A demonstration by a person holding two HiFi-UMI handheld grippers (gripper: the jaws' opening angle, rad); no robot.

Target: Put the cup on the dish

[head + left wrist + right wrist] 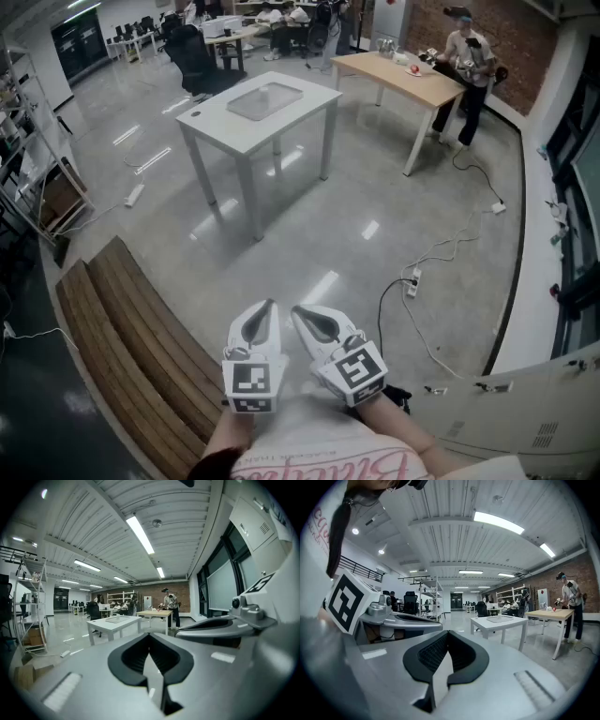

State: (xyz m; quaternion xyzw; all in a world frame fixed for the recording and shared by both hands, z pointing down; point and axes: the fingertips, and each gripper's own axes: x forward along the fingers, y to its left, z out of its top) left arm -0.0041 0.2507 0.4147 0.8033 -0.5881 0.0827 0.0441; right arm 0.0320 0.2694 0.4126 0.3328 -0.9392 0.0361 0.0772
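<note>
No cup shows in any view. A flat grey tray-like dish [265, 99] lies on the white table [225, 127] several steps ahead; the same table [115, 620] shows small in the left gripper view and again [499, 620] in the right gripper view. My left gripper [270, 306] and right gripper [298, 312] are held side by side close to my body, above the floor. Both point toward the table and both are shut with nothing in them. Up close, the left gripper [150, 637] and the right gripper [447, 634] each have their tips touching.
A slatted wooden bench [131, 347] runs along my left. Cables and a power strip [412, 281] lie on the floor to the right. A person [466, 66] stands at a wooden table [403, 77] at the back right. Shelving [28, 159] lines the left wall.
</note>
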